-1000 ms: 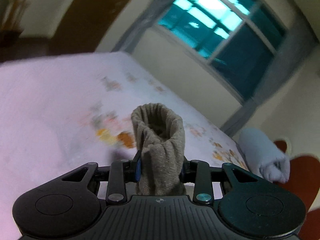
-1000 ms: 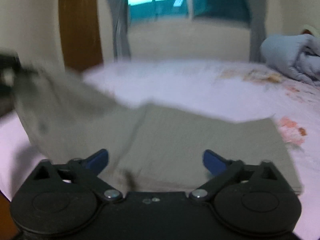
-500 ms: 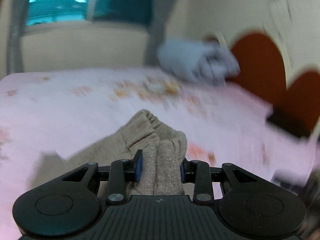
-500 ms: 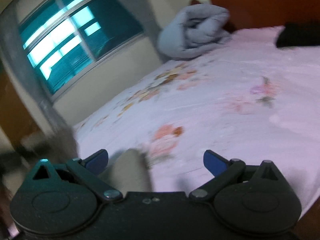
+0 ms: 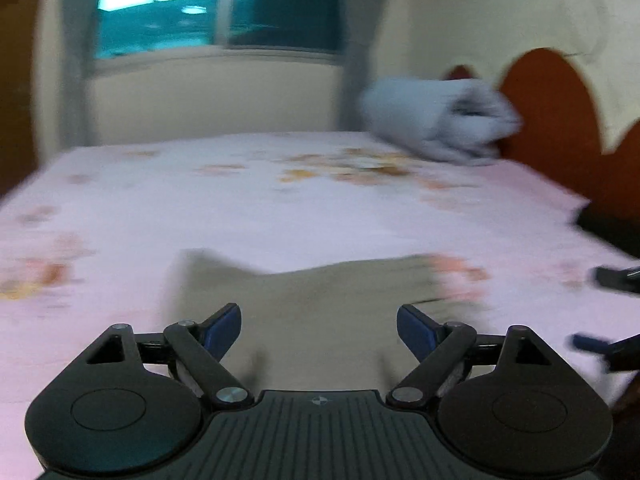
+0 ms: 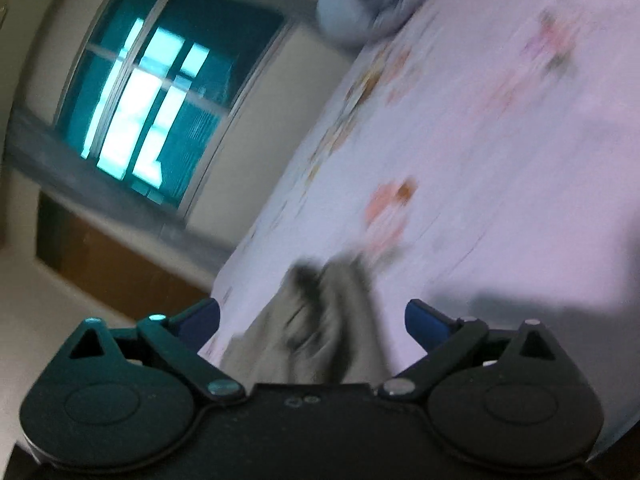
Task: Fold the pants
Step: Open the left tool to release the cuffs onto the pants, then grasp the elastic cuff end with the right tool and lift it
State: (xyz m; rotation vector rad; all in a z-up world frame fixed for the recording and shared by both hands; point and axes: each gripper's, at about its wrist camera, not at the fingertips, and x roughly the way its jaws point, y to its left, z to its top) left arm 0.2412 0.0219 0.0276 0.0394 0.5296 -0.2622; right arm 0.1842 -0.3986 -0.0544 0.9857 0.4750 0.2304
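The grey-beige pants point(image 5: 312, 304) lie on the pink flowered bedsheet point(image 5: 280, 208), just in front of my left gripper point(image 5: 320, 330), which is open and holds nothing. In the right wrist view the pants point(image 6: 320, 328) appear as a blurred bunched heap just in front of my right gripper point(image 6: 312, 320), which is open and tilted. Both views are blurred by motion. The right gripper's blue-tipped finger shows at the right edge of the left wrist view point(image 5: 592, 344).
A rolled grey-blue blanket point(image 5: 436, 120) lies at the head of the bed beside the red-brown headboard point(image 5: 552, 120). A dark object point(image 5: 608, 224) lies at the bed's right side. A window point(image 5: 180, 8) and wall stand beyond the far bed edge.
My left gripper has opened and let go of the bunched pants, which now lie flat on the bed. My right gripper has stayed open and rolled sideways toward the pants.
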